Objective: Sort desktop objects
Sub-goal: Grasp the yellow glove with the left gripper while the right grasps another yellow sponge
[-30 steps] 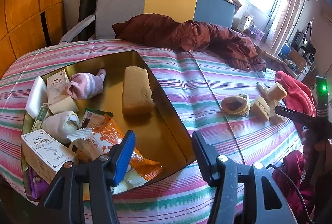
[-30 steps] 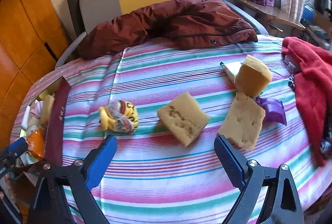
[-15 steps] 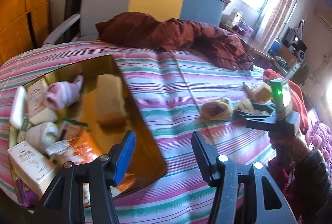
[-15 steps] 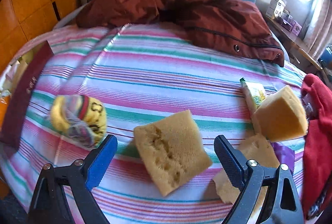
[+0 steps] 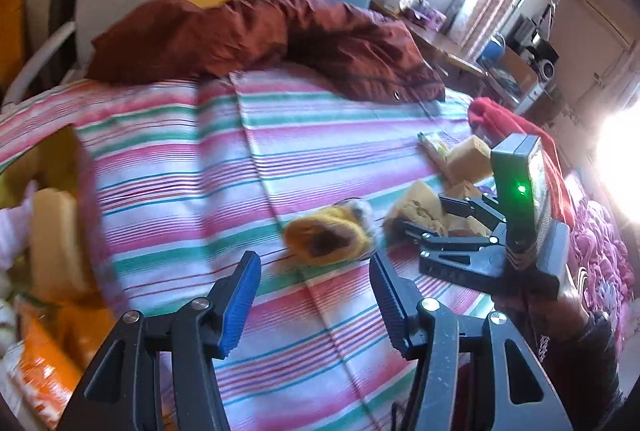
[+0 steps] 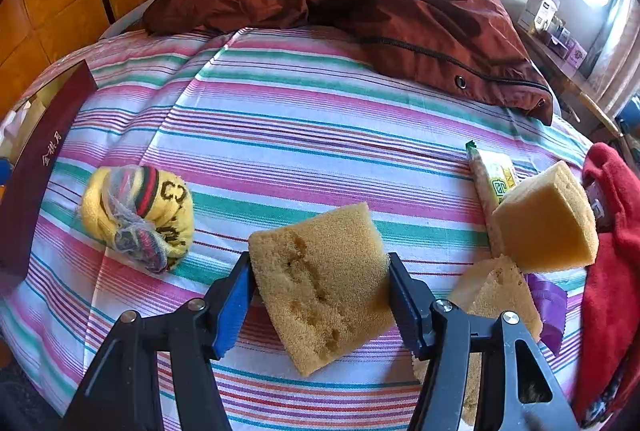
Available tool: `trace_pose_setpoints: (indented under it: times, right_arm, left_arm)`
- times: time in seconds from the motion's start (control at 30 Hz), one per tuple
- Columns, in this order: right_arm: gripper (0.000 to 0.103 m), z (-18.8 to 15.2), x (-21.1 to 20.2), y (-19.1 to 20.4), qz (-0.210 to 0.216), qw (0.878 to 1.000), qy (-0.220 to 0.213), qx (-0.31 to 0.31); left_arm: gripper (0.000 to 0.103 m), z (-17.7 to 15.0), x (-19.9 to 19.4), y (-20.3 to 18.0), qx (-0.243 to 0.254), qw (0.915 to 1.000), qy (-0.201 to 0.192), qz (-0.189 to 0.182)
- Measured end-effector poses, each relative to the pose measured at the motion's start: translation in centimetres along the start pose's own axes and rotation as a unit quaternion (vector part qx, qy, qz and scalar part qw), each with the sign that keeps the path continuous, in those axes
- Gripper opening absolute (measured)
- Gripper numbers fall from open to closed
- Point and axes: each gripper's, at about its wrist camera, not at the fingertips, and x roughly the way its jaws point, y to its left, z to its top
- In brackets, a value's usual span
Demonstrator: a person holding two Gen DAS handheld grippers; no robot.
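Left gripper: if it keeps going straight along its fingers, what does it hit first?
Probably the rolled yellow sock bundle, lying just beyond the open left gripper. Depth is unclear, so it may meet the striped cloth just short of it.

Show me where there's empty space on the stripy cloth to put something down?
The widest bare stretch is the middle of the cloth, between the brown jacket, the yellow sock ball and the green packet. It's crowded on the right: three sponges, one between the right claw's pads, another by the red cloth. The box fills the left edge.
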Motion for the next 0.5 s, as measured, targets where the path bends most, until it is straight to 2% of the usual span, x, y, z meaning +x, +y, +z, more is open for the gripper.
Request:
trace_pose_setpoints:
  times: [0.13, 0.23, 0.37, 0.43, 0.5]
  right_arm:
    - [0.065, 0.1, 0.1, 0.1, -0.001, 1.000, 0.002, -0.002]
    - [0.066, 0.1, 0.2, 0.0, -0.001, 1.000, 0.004, -0.003]
    - [0.067, 0.0, 0.2, -0.1, -0.004, 1.000, 0.008, -0.005]
    - [0.067, 0.0, 0.3, -0.1, -0.004, 1.000, 0.009, -0.006]
    - [0.067, 0.0, 0.2, 0.1, -0.006, 1.000, 0.010, -0.007]
  left_arm:
    - [0.057, 0.9, 2.7, -1.5, 0.011, 0.9998, 0.015, 0.006]
    - [0.063, 1.3, 4.4, -2.1, 0.015, 0.9994, 0.022, 0.021]
    - [0.066, 2.0, 5.8, -2.4, 0.006, 0.9994, 0.027, 0.018]
    - [0.067, 2.2, 6.5, -2.8, 0.019, 0.9991, 0.022, 0.031]
    - [0.067, 2.3, 7.6, -2.7, 0.023, 0.9982, 0.033, 0.044]
